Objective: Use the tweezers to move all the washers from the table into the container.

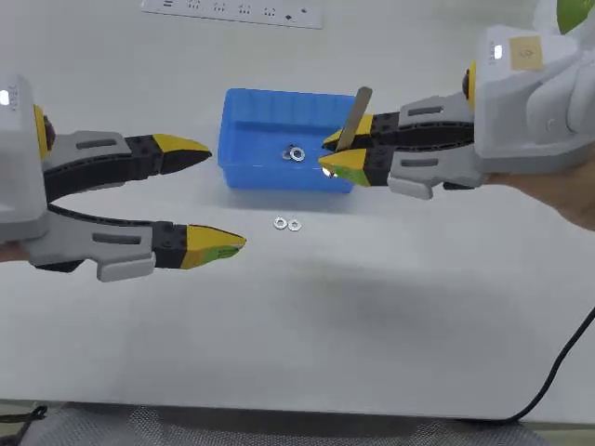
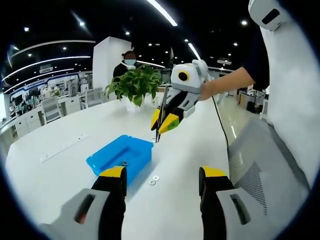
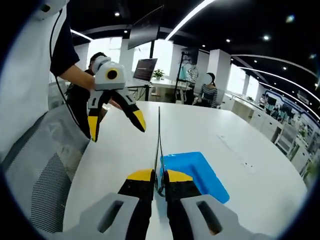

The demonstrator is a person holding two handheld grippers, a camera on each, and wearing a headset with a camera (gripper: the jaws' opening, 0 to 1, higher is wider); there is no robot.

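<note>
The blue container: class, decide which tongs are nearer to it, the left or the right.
Right. The right tongs, shut on the tweezers, are at the container's front right corner. The left tongs, open, sit apart, off its left side.

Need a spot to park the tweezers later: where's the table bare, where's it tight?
Free: the wide table strip nearest the person, below the two loose washers, bordered right by a black cable. Crowded: around the blue container, with the right gripper holding the tweezers at its right edge and the open left gripper beside it.
</note>
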